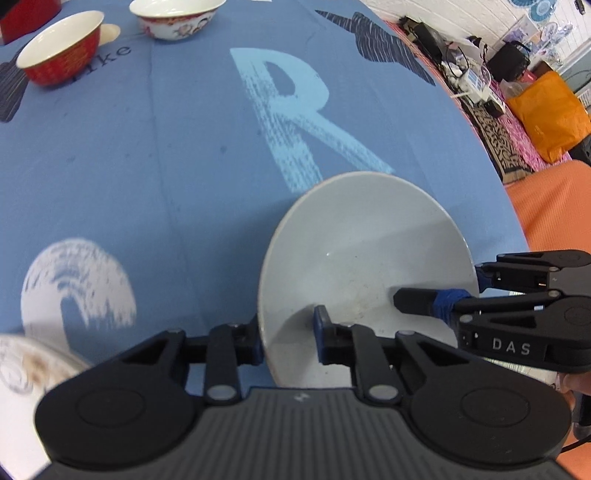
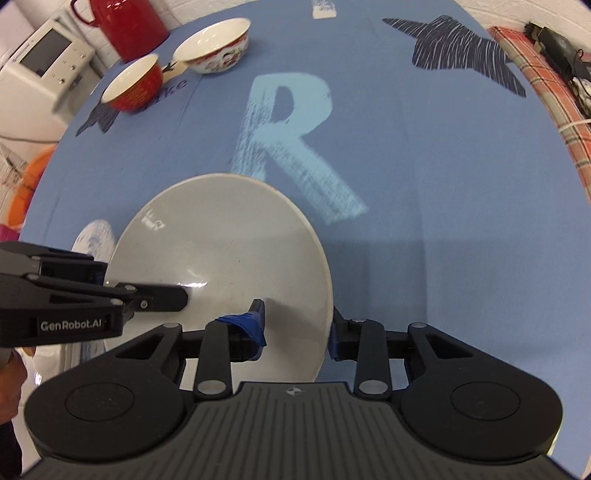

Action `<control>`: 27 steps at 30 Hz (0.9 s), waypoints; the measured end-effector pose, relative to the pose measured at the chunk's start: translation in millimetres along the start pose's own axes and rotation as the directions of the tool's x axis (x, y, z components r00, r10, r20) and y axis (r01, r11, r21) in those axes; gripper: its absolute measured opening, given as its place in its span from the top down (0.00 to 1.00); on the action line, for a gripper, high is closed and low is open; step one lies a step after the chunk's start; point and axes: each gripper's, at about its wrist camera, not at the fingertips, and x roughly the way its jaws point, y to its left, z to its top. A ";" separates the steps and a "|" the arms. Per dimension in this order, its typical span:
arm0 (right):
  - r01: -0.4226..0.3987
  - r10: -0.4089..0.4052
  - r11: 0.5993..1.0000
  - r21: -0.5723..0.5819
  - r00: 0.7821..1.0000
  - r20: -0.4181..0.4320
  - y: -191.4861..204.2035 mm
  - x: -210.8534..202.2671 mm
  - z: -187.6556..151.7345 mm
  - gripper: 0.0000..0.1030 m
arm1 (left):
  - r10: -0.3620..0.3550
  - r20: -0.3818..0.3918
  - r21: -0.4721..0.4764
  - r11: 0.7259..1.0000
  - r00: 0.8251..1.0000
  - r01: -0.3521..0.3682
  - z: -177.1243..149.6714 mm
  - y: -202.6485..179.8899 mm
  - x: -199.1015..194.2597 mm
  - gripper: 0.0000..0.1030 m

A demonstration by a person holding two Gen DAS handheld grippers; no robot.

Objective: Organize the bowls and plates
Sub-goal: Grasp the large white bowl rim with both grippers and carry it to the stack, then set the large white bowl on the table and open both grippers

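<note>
Both grippers clamp the white bowl (image 1: 354, 258) just below the pale letter R (image 1: 295, 110): the left gripper (image 1: 290, 338) on its near-left rim, the right gripper (image 2: 297, 326) opposite. Beyond the R, the red bowl (image 1: 61, 48) and patterned bowl (image 1: 177, 18) sit unstacked; most sorting remains.

Each camera sits just behind its own gripper and looks steeply down along the fingers, very near. Both views share the white bowl (image 1: 362, 258) and blue cloth (image 2: 424, 147) ahead.

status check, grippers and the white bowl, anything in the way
Left gripper and right gripper both shut on white bowl rim, opposite sides. Red bowl and patterned bowl far across the table, path clear.
</note>
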 end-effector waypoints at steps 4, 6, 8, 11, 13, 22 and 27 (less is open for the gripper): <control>-0.004 0.003 0.999 -0.032 1.000 -0.023 21.0 -6.9 -29.8 0.82 | 0.016 0.006 0.005 1.000 1.000 -0.016 -20.9 2.4 -9.2 0.85; -0.010 0.009 0.999 -0.038 1.000 -0.028 28.7 -8.9 -40.5 0.82 | 0.020 0.008 -0.017 1.000 1.000 -0.020 -25.3 6.4 -10.5 0.84; -0.011 0.011 0.999 -0.042 1.000 -0.019 34.1 -9.0 -45.9 0.81 | 0.034 0.016 -0.005 0.999 0.999 -0.034 -28.2 7.4 -10.8 0.81; -0.025 0.024 0.999 -0.042 1.000 -0.003 38.8 -6.8 -48.3 0.78 | 0.038 0.010 -0.012 0.999 0.999 -0.038 -29.6 10.1 -8.6 0.75; -0.044 0.044 0.998 -0.050 0.999 -0.003 40.2 -6.5 -47.8 0.77 | 0.070 0.032 0.000 0.998 0.997 -0.070 -29.1 7.9 -11.6 0.60; -0.046 0.044 0.998 0.049 0.998 0.040 7.7 -38.5 -30.2 0.77 | 0.139 0.187 -0.032 0.990 0.973 -0.135 -14.2 55.7 -84.9 0.48; 0.003 -0.015 0.996 0.084 0.990 0.137 -4.4 -58.3 11.1 0.76 | 0.237 0.254 -0.107 0.971 0.938 -0.216 34.8 97.7 -122.2 0.48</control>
